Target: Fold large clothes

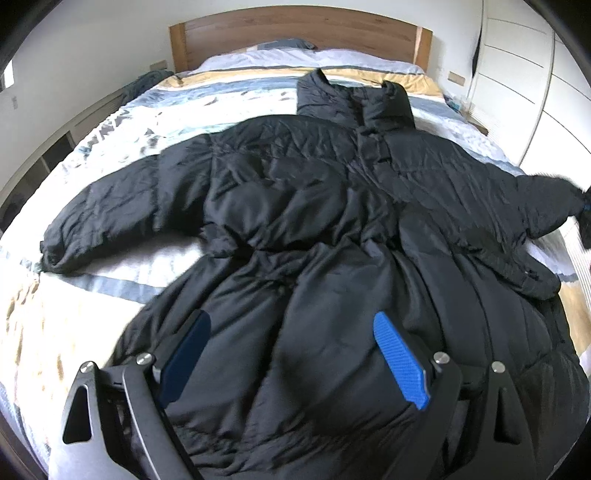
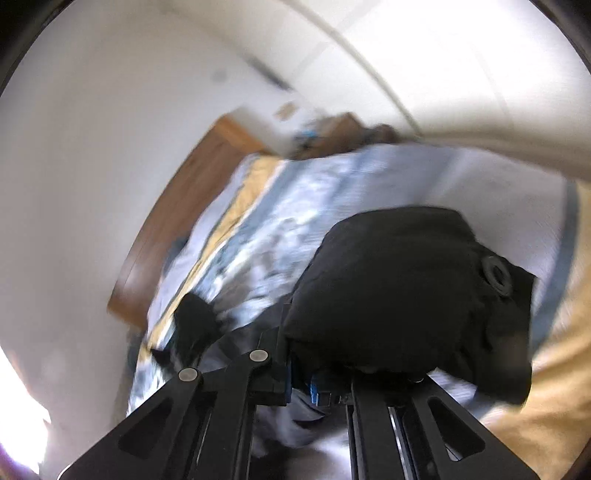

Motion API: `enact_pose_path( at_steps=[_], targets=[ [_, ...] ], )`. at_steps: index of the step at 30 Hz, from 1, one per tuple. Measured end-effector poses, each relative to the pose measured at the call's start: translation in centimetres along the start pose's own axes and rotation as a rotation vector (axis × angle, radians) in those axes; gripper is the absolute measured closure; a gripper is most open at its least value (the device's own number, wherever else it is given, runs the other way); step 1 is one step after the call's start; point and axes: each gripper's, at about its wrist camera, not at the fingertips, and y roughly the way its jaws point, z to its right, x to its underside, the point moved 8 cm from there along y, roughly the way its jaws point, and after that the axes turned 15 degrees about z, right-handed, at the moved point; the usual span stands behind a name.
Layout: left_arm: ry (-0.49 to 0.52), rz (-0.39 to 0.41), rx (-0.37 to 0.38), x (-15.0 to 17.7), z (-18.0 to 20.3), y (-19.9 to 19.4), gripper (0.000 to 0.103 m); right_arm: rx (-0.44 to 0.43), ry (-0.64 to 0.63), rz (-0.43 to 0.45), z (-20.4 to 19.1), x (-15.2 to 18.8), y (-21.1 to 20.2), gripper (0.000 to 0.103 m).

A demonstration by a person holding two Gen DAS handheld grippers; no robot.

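- Bed [image 1: 122, 122] with a wooden headboard [image 1: 295, 33]; white cupboards [image 1: 524, 85] at the right.
- Striped duvet [image 1: 74, 310] in blue, white and yellow covers the bed.
- Black padded coat [image 1: 295, 206] lies spread front-up on the duvet, collar toward the headboard, one sleeve [image 1: 110, 218] stretched flat to the left.
- Other sleeve's cuff [image 2: 406, 288] is lifted off the duvet, gripped by the right gripper [image 2: 317, 387], fingers clenched on it.
- Left gripper [image 1: 291, 358] hovers over the coat's hem, blue fingers [image 1: 400, 360] spread wide, holding nothing.
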Motion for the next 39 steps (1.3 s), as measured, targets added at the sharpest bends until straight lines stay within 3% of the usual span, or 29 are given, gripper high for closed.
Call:
enact_pose_path(
  at_steps=[6, 12, 20, 25, 28, 34, 36, 39],
  targets=[
    [-0.038, 0.021, -0.029, -0.8, -2.8, -2.2, 0.013, -0.19, -0.187, -0.092, -10.6, 2.8, -1.1, 0.096],
    [-0.047, 0.041, -0.06, -1.3, -5.2, -3.3, 0.013, -0.283, -0.336, -0.219, -16.5, 10.5, -2.1, 0.096],
    [-0.071, 0.061, -0.113, -3.0, -7.7, -0.1, 0.013, -0.354, -0.509, -0.38, -18.0, 21.1, -0.8, 0.095],
    [-0.122, 0.06, -0.162, -3.8, -8.7, 2.2, 0.013, -0.305, -0.623, -0.513, -15.6, 27.6, 0.2, 0.087],
    [-0.136, 0.063, -0.189, -4.1, -9.3, 2.3, 0.013, -0.285, -0.642, -0.548, -14.6, 28.6, 0.2, 0.081],
    [-0.134, -0.014, -0.18, -4.6, -9.5, 1.2, 0.013, -0.256, -0.712, -0.628, -16.0, 29.3, 0.1, 0.067],
    [-0.137, -0.042, -0.182, -4.9, -9.8, 0.5, 0.013, -0.249, -0.71, -0.647, -16.5, 28.9, -0.4, 0.056],
    [-0.159, -0.065, -0.198, -5.6, -10.6, -0.7, 0.013, -0.253, -0.709, -0.665, -17.2, 28.2, -2.0, 0.047]
  ],
)
